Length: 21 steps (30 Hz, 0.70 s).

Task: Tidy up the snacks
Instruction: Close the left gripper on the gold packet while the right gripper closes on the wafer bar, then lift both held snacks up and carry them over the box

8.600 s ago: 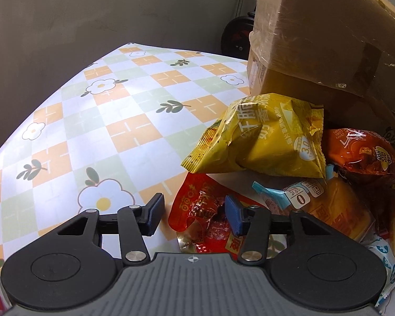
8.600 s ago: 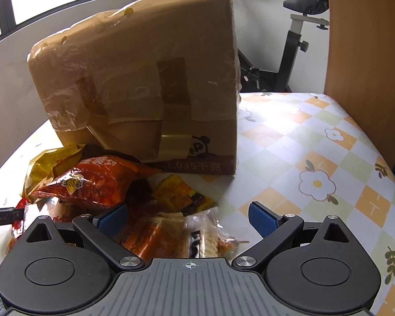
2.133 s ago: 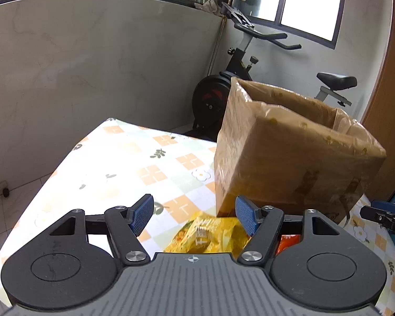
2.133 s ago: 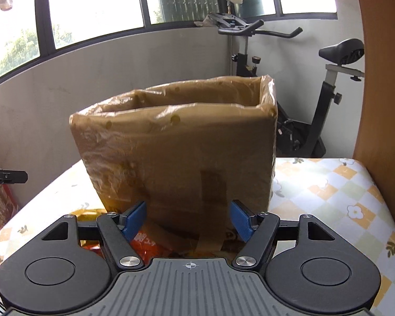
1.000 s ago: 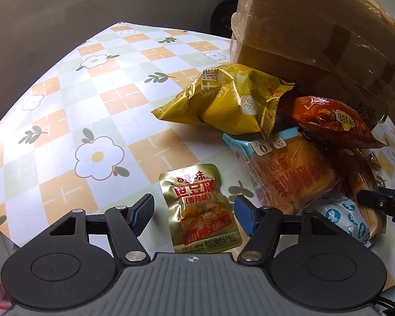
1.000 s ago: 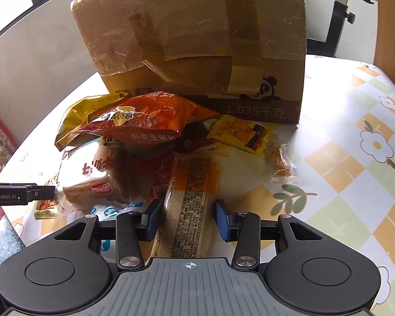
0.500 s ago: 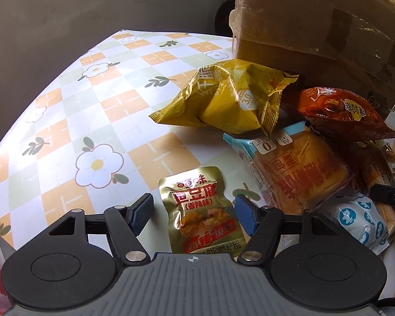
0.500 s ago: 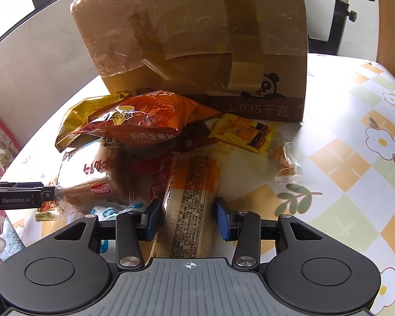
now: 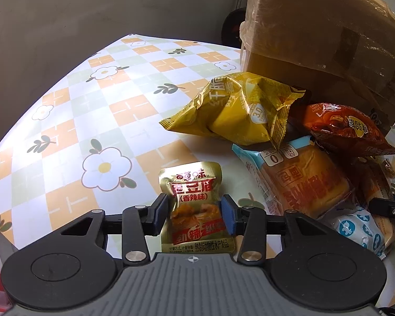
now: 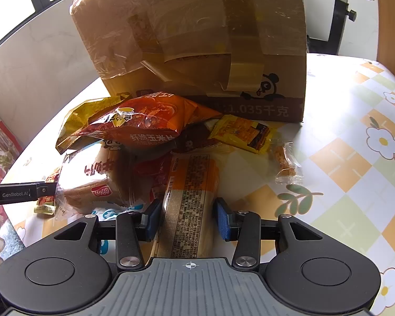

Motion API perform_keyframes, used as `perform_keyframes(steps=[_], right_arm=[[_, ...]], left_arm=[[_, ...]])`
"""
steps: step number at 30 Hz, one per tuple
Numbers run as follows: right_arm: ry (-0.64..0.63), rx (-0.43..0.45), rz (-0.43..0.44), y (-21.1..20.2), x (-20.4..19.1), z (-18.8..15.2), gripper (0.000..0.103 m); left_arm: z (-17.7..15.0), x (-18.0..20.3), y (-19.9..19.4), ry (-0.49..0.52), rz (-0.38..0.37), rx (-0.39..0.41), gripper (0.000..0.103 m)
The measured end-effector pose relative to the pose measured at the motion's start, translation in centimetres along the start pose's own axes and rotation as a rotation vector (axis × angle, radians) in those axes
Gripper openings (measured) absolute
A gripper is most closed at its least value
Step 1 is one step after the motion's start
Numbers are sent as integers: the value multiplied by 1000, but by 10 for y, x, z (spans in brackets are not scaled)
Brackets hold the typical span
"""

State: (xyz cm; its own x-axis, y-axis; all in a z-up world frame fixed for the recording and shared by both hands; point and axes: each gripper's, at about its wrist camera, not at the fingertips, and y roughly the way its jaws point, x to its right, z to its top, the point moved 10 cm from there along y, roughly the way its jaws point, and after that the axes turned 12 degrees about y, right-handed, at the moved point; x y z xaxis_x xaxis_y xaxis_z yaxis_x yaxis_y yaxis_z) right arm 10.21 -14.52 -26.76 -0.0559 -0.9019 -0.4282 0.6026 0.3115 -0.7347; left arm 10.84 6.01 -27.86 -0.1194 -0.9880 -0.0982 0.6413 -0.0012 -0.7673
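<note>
My left gripper has just been closing, and its 2 blue pads now press the sides of the small gold tofu pouch, which buckles slightly between them while its lower edge lies on the flowered tablecloth. Half a second ago those pads stood well clear of the pouch on both sides, so I read this as the grasp being made. My right gripper has not shifted: its pads are clamped on the long orange bread pack at the near edge of the snack pile. The yellow chip bag and red corn-chip bag lie against the taped cardboard box behind. With 1 snack in each gripper, I judge both ready to lift toward the box.
</note>
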Motion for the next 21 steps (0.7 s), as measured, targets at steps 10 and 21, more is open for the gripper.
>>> perform_keyframes(steps=[10, 21], right_arm=[[41, 16, -8, -7, 9, 5, 38], [72, 133, -29, -43, 21, 22, 38]], left_arm=[[2, -6, -15, -30, 7, 28, 46], [24, -21, -43, -47, 44, 127, 46]])
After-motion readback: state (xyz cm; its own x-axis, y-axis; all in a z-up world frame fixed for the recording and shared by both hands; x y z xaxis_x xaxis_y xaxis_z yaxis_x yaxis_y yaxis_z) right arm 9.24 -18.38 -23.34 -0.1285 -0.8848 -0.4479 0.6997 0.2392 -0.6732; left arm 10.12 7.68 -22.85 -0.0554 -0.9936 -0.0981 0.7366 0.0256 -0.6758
